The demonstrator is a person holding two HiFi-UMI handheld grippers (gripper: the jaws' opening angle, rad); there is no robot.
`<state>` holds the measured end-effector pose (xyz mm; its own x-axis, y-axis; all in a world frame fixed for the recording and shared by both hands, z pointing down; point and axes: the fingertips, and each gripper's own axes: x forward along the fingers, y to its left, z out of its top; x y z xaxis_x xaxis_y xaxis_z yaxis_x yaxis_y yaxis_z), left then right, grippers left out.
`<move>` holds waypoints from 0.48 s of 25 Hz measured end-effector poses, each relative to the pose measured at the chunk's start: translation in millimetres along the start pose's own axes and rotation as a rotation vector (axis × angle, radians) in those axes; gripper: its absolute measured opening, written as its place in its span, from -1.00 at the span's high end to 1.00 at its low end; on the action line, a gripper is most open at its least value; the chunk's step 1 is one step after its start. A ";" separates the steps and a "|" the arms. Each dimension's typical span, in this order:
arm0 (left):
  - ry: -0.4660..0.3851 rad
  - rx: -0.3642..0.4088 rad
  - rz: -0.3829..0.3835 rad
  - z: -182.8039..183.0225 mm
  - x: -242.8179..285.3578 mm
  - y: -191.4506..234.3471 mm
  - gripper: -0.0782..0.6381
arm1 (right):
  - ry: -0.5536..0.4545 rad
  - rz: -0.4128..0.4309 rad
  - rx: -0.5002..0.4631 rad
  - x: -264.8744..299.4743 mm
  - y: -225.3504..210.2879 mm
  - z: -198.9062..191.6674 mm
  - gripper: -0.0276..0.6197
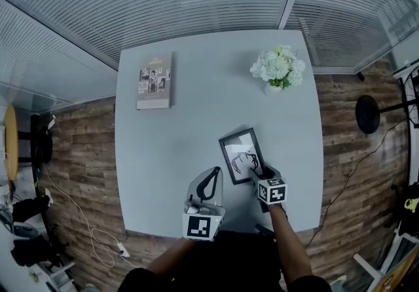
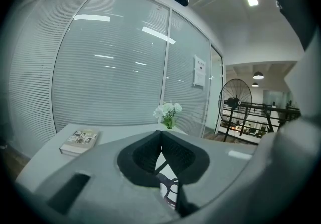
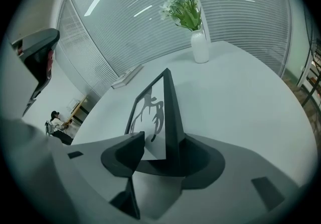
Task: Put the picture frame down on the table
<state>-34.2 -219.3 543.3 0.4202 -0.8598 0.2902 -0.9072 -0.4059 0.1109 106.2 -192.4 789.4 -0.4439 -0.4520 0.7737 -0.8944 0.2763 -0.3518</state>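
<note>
Both forearms reach forward from the bottom of the head view, the left forearm [image 1: 171,259] angling inward and the right forearm [image 1: 292,251] running nearly straight ahead. The left tool [image 1: 217,171] points forward with its jaws pressed together at the tips and nothing between them. The right tool [image 1: 254,169] sits just beside it, slightly further forward, tilted to the left, its jaws clamped on the lower edge of the picture frame [image 3: 150,105], which stands upright between them.

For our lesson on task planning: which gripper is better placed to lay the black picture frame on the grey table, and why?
Right. The right gripper is shut on the black picture frame over the grey table; the left gripper is shut and empty beside it.
</note>
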 end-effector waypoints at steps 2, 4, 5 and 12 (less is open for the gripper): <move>0.005 -0.003 -0.001 -1.7 -1.4 -0.3 0.74 | 0.006 0.001 0.012 1.7 0.8 -2.8 0.26; 0.005 -0.001 -0.003 -2.5 -2.0 -0.5 0.74 | 0.013 0.000 0.020 3.5 1.2 -5.4 0.24; 0.005 0.000 -0.004 -2.7 -2.3 -0.5 0.74 | 0.018 0.000 0.021 4.5 1.5 -6.7 0.23; 0.009 -0.007 -0.001 -4.6 -1.9 3.1 0.74 | 0.057 0.007 0.033 14.5 6.6 -16.3 0.19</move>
<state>-37.9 -217.5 547.4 0.4211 -0.8565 0.2984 -0.9068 -0.4048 0.1176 94.7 -183.3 806.8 -0.4474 -0.4011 0.7993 -0.8929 0.2509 -0.3738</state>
